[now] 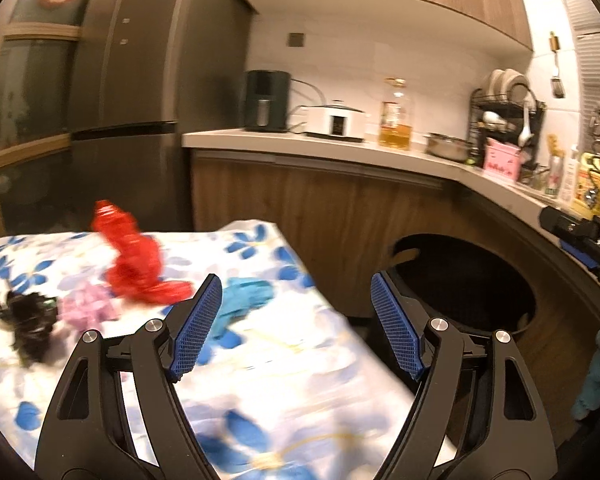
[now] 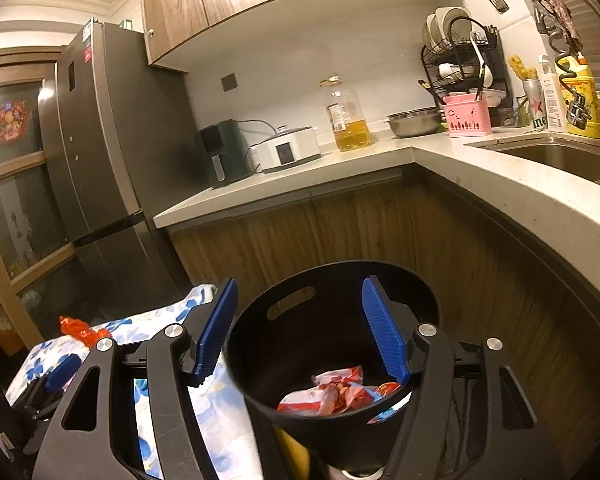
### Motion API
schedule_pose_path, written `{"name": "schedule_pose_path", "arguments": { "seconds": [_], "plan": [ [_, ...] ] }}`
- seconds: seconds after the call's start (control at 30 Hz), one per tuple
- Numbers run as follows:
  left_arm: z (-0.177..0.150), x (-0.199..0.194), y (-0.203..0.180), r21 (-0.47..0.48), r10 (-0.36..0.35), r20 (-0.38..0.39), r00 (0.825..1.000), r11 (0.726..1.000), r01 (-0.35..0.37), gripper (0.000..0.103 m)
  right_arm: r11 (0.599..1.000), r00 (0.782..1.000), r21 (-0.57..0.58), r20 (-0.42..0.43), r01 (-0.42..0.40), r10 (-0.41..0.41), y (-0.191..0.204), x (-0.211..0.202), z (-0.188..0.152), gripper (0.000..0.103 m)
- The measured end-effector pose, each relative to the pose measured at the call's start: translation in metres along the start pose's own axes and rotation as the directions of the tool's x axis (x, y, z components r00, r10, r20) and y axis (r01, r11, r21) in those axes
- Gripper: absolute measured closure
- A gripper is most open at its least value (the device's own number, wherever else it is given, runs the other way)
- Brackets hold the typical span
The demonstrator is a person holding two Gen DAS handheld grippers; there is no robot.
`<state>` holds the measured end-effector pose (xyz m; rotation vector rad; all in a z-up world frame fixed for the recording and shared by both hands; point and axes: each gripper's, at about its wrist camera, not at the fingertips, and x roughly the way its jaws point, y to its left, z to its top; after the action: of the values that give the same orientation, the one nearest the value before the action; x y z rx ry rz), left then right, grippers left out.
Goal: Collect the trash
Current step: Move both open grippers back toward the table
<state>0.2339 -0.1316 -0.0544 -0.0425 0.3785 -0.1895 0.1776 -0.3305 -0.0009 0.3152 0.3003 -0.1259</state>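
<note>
While both tools stand with their blue-padded jaws spread wide and nothing between them, scraps wait on a table with a blue-flowered cloth point(image 1: 268, 364) in a kitchen corner. From the left wrist view, the left gripper point(image 1: 296, 328) hangs over the cloth's near right part, touching none of the litter: a crumpled red wrapper point(image 1: 136, 260) lies farther back and to the left, with a pink scrap point(image 1: 88, 308) just beside it, a black crinkled piece point(image 1: 28, 320) at the far left and a teal scrap point(image 1: 240, 300) close behind the left jaw. To the right of the table, on the floor beside the wooden cabinets, sits a round black bin point(image 1: 460, 280). From the right wrist view, the right gripper point(image 2: 300, 328) is poised above that bin point(image 2: 260, 360), its jaws open either side of the rim without pressing on it; red-and-white wrappers point(image 2: 332, 396) lie heaped in the bottom. At the right edge of the left view, part of the other tool shows, blurred.
</note>
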Motion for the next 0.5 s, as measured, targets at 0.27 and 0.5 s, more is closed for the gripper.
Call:
{"name": "schedule_pose_path", "arguments": {
  "seconds": [0.27, 0.5],
  "plan": [
    [-0.011, -0.023, 0.060, -0.025, 0.159, 0.012, 0.987, 0.987, -0.158, 0.028, 0.999, 0.999, -0.028, -0.023, -0.040, 0.039, 0.030, -0.002, -0.018, 0.039],
    [-0.019, -0.039, 0.117, -0.063, 0.288, 0.027, 0.957, 0.956, -0.286, 0.028, 0.994, 0.994, -0.049, -0.050, -0.096, 0.094, 0.062, -0.001, -0.032, 0.039]
  ]
}}
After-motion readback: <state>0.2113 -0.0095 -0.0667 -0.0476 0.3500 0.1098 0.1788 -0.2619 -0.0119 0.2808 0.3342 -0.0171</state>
